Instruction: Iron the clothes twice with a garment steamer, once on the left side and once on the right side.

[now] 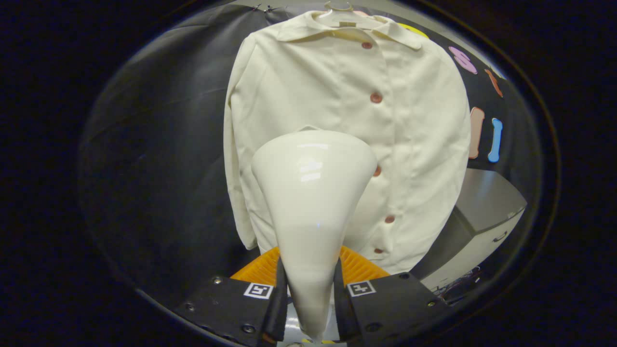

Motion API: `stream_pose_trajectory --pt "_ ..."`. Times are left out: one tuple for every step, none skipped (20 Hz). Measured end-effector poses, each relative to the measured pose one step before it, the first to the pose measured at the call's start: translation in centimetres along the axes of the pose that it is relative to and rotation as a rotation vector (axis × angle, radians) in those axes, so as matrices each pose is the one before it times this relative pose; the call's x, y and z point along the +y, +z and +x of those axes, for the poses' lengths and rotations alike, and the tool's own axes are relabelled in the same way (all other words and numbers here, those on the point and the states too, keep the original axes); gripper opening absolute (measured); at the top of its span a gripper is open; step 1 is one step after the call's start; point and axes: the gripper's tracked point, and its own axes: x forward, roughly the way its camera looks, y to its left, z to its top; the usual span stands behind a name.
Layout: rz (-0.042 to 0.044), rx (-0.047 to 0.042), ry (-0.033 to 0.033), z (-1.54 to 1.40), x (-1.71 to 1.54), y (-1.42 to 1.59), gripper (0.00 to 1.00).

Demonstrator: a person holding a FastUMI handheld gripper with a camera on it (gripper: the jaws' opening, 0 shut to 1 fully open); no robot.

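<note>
Here the garment steamer (311, 202) stands between the two fingers of the gripper (308, 294), which is closed on its narrow handle end, a finger pressing on each side. The steamer widens away from the fingers into a glossy white cone, its broad head pointing forward. Just beyond that head hangs the cream shirt (356, 125), buttoned down the front with small reddish buttons (376, 98) and held on a hanger (340, 9) above. The steamer head covers the lower middle of the shirt, slightly to the left of the button row; whether it touches the cloth cannot be told. Beyond the fingers to the right, past the shirt's hem, stands a grey cabinet (482, 212).
</note>
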Motion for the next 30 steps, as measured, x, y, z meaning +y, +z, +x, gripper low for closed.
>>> stream_pose_trajectory --pt "0.00396 -0.02423 -0.00323 -1.078 -0.610 1.582 0.41" --pt "0.00301 -0.02804 -0.00269 -1.109 -0.585 1.734 0.41" --pt "-0.00824 -0.03307 0.00216 -0.861 -0.311 1.675 0.41" --pt "-0.00332 -0.03147 -0.00093 -0.835 -0.506 1.848 0.41" --pt "-0.00277 -0.03230 -0.00722 -0.549 -0.897 1.517 0.41" --pt "0.00647 -0.02721 -0.00656 -0.735 -0.398 1.771 0.41" --pt "0.00494 -0.02283 -0.00060 -0.333 -0.606 1.611 0.41" --pt "0.00147 -0.01691 -0.00199 -0.121 -0.818 1.574 0.41" --pt "0.00469 -0.01695 -0.00781 0.120 -0.963 1.416 0.41" --pt "0.00573 -0.01580 -0.01289 0.090 -1.135 1.456 0.41" --pt "0.01594 -0.01200 -0.01682 0.216 -1.467 1.251 0.41" --pt "0.01777 -0.00843 -0.01434 0.478 -1.263 1.142 0.41" --pt "0.01540 -0.00121 -0.01487 0.597 -1.169 1.206 0.41" --pt "0.01087 0.00783 -0.01441 0.618 -1.126 0.832 0.41" --pt "0.00311 0.00208 -0.01162 0.621 -0.942 0.849 0.41" --pt "-0.00368 0.01634 -0.00780 0.518 -0.825 0.363 0.41" --pt "-0.00074 0.00288 -0.00405 0.725 -0.516 0.401 0.41" --pt "-0.00116 0.02684 0.00504 0.430 -0.409 -0.278 0.41" --pt "0.00983 0.00626 0.00946 0.343 -0.041 -0.097 0.41" --pt "0.00336 0.00300 0.00555 0.206 -0.017 -0.384 0.41" --pt "-0.00301 0.00273 0.00672 0.165 0.047 -0.224 0.41" --pt "-0.00019 0.00602 0.00929 0.177 0.046 -0.479 0.41" --pt "-0.00355 0.00669 0.01138 0.311 0.072 -0.593 0.41" --pt "-0.00485 0.00807 0.01124 0.264 0.045 -0.498 0.41" --pt "0.00153 0.00523 0.00799 0.241 -0.055 -0.645 0.41" --pt "0.00734 0.01075 0.00164 0.305 -0.178 -0.762 0.41" --pt "0.00405 0.00554 -0.00089 0.244 -0.196 -0.744 0.41" --pt "0.00114 0.00680 -0.00007 0.279 -0.103 -0.728 0.41" --pt "0.00069 0.01110 0.00253 0.311 -0.045 -0.858 0.41" --pt "-0.00069 0.01456 0.00482 0.346 -0.034 -0.993 0.41"
